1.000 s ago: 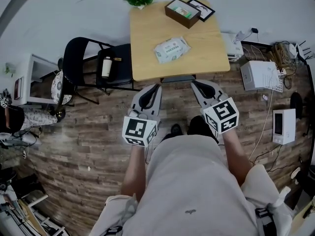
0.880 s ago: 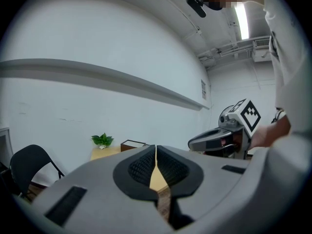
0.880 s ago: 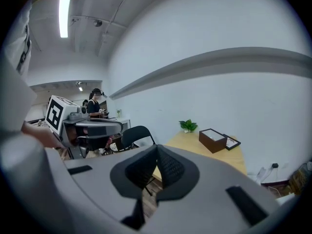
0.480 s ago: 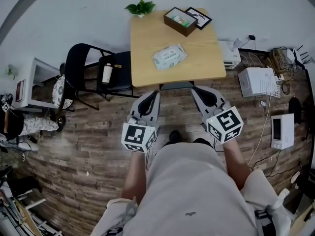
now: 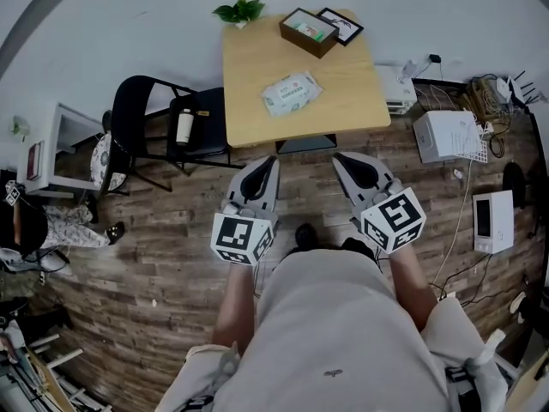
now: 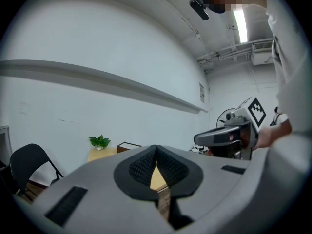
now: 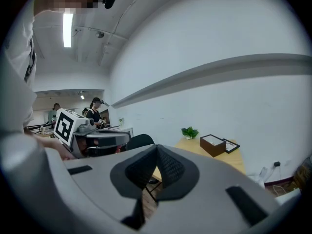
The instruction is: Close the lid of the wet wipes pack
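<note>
The white and green wet wipes pack [image 5: 291,92] lies flat near the middle of the light wooden table [image 5: 257,123]; its lid is too small to make out. Both grippers hang over the wooden floor, short of the table's near edge and apart from the pack. My left gripper [image 5: 273,159] is shut with nothing in it, its ribbed pads meeting in the left gripper view [image 6: 156,147]. My right gripper [image 5: 336,157] is shut and empty too [image 7: 157,147]. The pack is hidden behind the jaws in both gripper views.
A brown box [image 5: 309,31], a picture frame [image 5: 340,25] and a small plant [image 5: 239,10] stand at the table's far end. A black chair [image 5: 141,114] with a bottle [image 5: 184,127] is left of the table. White appliances [image 5: 446,136] and cables lie right.
Both grippers stay shut and empty. The right one has lifted a little, and the table has drifted slightly up and left in the head view.
</note>
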Demonstrator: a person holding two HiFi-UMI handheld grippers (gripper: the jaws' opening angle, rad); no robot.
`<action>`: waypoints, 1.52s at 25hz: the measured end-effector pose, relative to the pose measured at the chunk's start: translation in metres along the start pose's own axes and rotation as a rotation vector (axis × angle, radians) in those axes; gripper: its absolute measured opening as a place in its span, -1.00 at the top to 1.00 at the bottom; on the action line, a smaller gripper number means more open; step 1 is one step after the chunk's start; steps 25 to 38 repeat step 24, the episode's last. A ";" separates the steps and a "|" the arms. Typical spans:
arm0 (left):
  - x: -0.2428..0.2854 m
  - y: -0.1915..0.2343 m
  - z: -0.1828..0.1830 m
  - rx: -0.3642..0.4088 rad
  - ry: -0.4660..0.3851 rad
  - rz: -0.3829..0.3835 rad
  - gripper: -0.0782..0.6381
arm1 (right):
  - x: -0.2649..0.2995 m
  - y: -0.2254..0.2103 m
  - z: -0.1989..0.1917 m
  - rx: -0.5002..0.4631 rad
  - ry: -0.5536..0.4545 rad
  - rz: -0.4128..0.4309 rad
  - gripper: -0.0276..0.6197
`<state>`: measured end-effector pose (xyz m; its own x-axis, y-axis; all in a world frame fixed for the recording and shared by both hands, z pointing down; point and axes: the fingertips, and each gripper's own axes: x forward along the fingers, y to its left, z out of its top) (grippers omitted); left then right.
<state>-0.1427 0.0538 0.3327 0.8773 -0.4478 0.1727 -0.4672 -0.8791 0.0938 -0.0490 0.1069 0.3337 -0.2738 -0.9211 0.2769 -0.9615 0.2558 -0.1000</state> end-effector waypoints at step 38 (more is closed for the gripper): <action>0.005 0.000 0.005 0.003 0.000 0.006 0.76 | -0.001 -0.001 0.006 -0.006 -0.013 0.015 0.91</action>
